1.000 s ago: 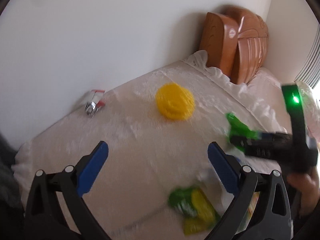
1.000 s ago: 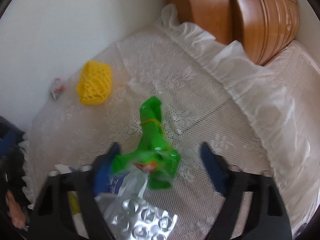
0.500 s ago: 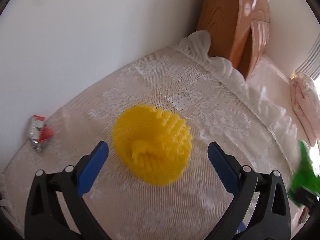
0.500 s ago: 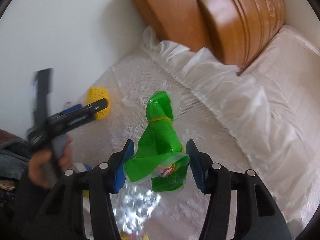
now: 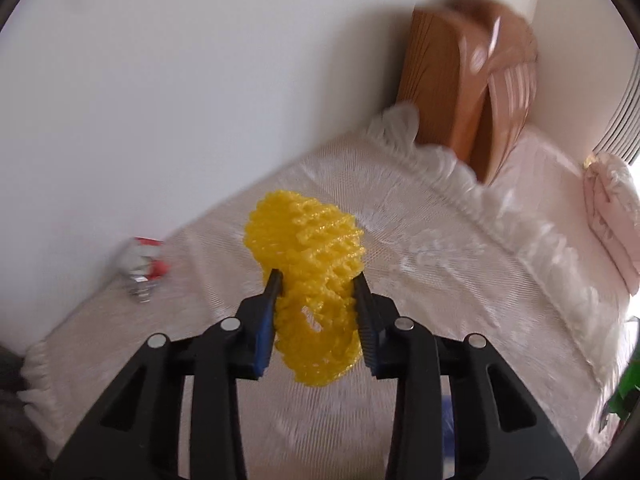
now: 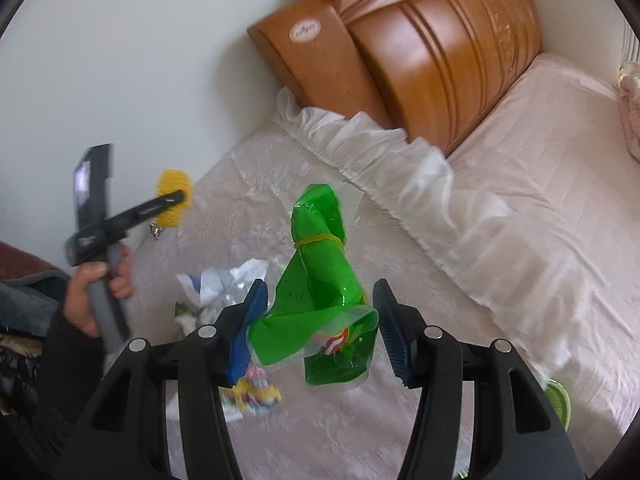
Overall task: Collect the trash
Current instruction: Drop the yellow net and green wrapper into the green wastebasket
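Observation:
My left gripper (image 5: 318,280) is shut on a yellow foam fruit net (image 5: 310,268) and holds it above the lace-covered table (image 5: 440,280). In the right wrist view the left gripper (image 6: 176,200) shows at the left with the yellow net (image 6: 173,184) in it. My right gripper (image 6: 320,292) is shut on a green plastic bag (image 6: 320,280) tied with a yellow rubber band and holds it above the table. A red and silver wrapper (image 5: 140,272) lies by the wall. Crumpled white paper (image 6: 224,280) and a yellow printed wrapper (image 6: 256,394) lie under the right gripper.
A white wall (image 5: 200,80) runs behind the table. A wooden headboard (image 6: 420,48) and a bed with a pink sheet (image 6: 540,180) lie to the right. A green-rimmed item (image 6: 558,400) sits at the lower right. A pink cushion (image 5: 612,216) is on the bed.
My left gripper moved to the yellow net, closed on it and lifted it. My right gripper closed on the green bag and raised it off the table.

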A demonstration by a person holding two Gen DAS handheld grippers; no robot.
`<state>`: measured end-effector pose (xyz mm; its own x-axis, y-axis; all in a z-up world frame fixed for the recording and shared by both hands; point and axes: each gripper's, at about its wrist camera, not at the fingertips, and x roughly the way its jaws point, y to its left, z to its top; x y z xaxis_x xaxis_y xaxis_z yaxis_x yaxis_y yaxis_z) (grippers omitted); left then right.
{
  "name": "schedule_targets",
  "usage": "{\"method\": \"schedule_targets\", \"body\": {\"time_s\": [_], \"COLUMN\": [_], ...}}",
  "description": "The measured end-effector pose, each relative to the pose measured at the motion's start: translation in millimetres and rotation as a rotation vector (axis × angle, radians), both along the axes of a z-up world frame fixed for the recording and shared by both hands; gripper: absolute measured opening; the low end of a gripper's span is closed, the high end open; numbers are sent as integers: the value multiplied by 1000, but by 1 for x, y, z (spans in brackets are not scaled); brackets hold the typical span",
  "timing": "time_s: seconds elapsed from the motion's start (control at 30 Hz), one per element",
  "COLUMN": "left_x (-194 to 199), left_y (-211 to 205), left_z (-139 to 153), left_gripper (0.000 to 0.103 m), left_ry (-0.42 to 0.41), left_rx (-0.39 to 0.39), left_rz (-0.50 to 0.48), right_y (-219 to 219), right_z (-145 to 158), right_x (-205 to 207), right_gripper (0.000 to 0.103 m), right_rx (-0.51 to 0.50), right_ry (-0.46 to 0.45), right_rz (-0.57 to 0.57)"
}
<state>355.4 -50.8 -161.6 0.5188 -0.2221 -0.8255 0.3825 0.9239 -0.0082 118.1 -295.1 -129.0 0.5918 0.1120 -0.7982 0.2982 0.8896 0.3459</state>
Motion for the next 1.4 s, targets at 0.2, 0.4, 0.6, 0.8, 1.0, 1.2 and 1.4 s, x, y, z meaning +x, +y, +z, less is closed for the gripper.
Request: {"method": "schedule_targets", "body": {"time_s": [0.2,0.4,0.6,0.8,1.0,1.2,1.4], "left_x": [-102,-211,-317,-375,-414,-459,-476], "left_y": [5,-43,-122,-189,-241,-284,-314], "left_z": [64,76,54,38,21,-8,-44], "left_gripper": [35,36,37,37,37,38,44], "left_ry": [-55,22,150,174,185,225,290], "left_rx": [-25,-118,-193,-132,-59,13,82], "left_rz": [-51,-214,-468,-632,-761,-883,-919], "right_y": [-20,-57,-97,-129,-149,-167,-179], "right_z": [5,-4,-13,-11,-9,-14,-22], "right_x": [-77,-174,-268,-318,-342,-368,-383], "right_gripper": [56,56,56,56,56,56,56], "right_rx": [-23,-47,-62,-58,-56,-52,-41], "right_ry": [4,47,91,72,57,72,88], "right_rz": [-56,-170,-295,-385,-436,-473,-488]}}
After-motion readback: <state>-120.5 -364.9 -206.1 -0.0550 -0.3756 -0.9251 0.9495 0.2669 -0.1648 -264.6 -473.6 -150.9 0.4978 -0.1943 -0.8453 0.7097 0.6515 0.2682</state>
